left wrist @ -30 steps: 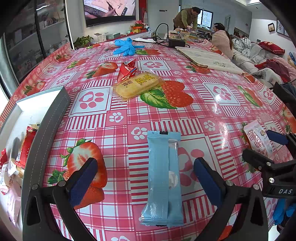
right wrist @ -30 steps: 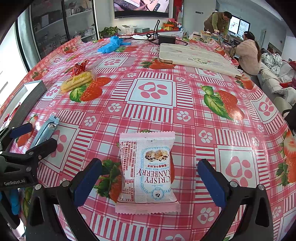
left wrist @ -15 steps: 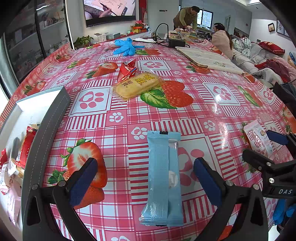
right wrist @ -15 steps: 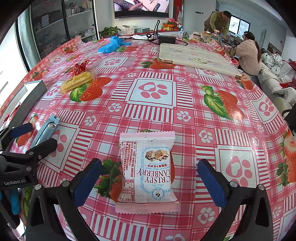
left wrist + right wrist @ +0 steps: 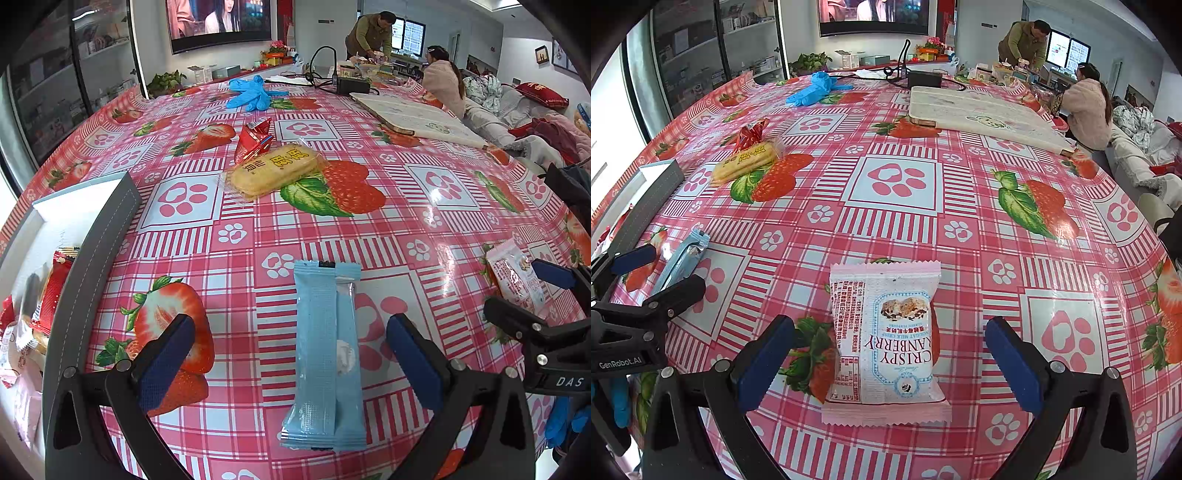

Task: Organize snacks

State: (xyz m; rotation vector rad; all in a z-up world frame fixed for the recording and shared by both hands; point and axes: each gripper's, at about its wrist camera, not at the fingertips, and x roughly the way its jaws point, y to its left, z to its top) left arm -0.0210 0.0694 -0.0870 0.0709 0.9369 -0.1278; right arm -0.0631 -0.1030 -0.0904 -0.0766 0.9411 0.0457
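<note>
My left gripper (image 5: 291, 360) is open, its blue pads on either side of a light blue snack bar (image 5: 325, 354) lying flat on the strawberry tablecloth. My right gripper (image 5: 888, 360) is open around a pink-and-white cranberry crisp packet (image 5: 886, 343), also flat on the cloth. Neither snack is gripped. The packet also shows in the left wrist view (image 5: 515, 277), and the blue bar in the right wrist view (image 5: 681, 258). A yellow cracker pack (image 5: 273, 170) and a red wrapper (image 5: 253, 138) lie farther back. A grey box (image 5: 92, 236) at the left holds several snacks.
Blue gloves (image 5: 251, 94), a black power adapter with cables (image 5: 352, 85) and a white board (image 5: 417, 118) lie at the far side of the table. Two people are at the back right. The grey box rim (image 5: 646, 199) runs along the table's left edge.
</note>
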